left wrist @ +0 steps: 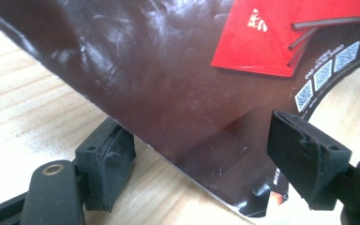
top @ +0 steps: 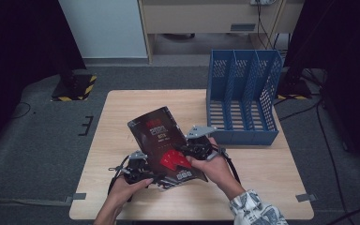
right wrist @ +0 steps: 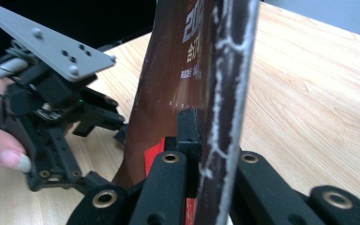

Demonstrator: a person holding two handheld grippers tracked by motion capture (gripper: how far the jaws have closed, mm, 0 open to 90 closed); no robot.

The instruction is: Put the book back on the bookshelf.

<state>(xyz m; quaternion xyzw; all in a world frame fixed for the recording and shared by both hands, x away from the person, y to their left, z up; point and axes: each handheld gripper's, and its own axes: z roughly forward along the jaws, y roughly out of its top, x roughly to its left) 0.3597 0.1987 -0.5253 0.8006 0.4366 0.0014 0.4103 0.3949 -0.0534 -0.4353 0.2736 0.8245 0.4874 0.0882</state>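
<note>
A glossy dark brown booklet (top: 161, 140) with a red patch on its cover is raised at a slant above the wooden table (top: 117, 112). My right gripper (top: 182, 151) is shut on its right edge; in the right gripper view the worn spine (right wrist: 225, 93) stands clamped between the jaws of that gripper (right wrist: 206, 140). At the lower left corner of the booklet (left wrist: 168, 93), my left gripper (top: 155, 179) is open. One of its pads (left wrist: 105, 161) lies under the cover and the other pad (left wrist: 304, 159) over it, neither pressing.
A blue three-slot file rack (top: 243, 98) stands at the table's back right. Bare wood lies left of and in front of the booklet. Dark stands and cables sit on the grey floor around the table.
</note>
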